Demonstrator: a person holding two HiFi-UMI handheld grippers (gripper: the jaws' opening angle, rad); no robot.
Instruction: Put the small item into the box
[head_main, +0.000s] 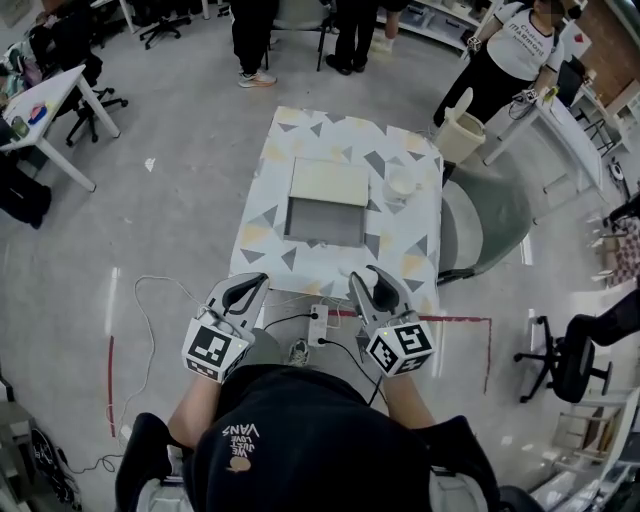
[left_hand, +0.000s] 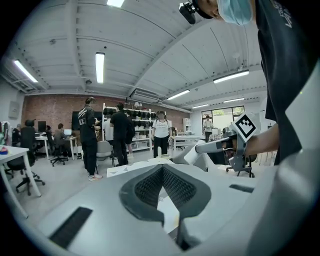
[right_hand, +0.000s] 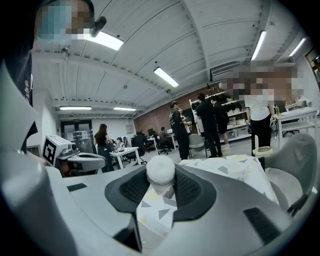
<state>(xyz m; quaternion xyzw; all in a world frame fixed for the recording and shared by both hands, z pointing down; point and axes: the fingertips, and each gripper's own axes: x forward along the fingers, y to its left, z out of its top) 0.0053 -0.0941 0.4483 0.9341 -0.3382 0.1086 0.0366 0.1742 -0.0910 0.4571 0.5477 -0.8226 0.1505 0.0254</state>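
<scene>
your right gripper (head_main: 358, 276) is grasping the small white ball (right_hand: 160, 171). in the right gripper view the ball sits right at the tips of the jaws, pinched between the two dark ribbed pads (right_hand: 192, 192), and the patterned cloth shows through the gap beneath it. in the head view that gripper hangs over the near edge of the table (head_main: 405, 262), a little right of the middle, pointing toward the far edge. the box (head_main: 325, 222) lies open in the middle of the table, grey inside, with its pale lid (head_main: 330, 182) folded back toward the far edge. it is well apart from the ball. a white bowl (head_main: 402, 184) stands just beside the box, toward the table's right edge. your left gripper (head_main: 259, 281) is alongside the right one at the near edge, left of the middle. its jaws are clenched, tips meeting, empty. the table wears a white cloth printed with grey and yellow triangles.
</scene>
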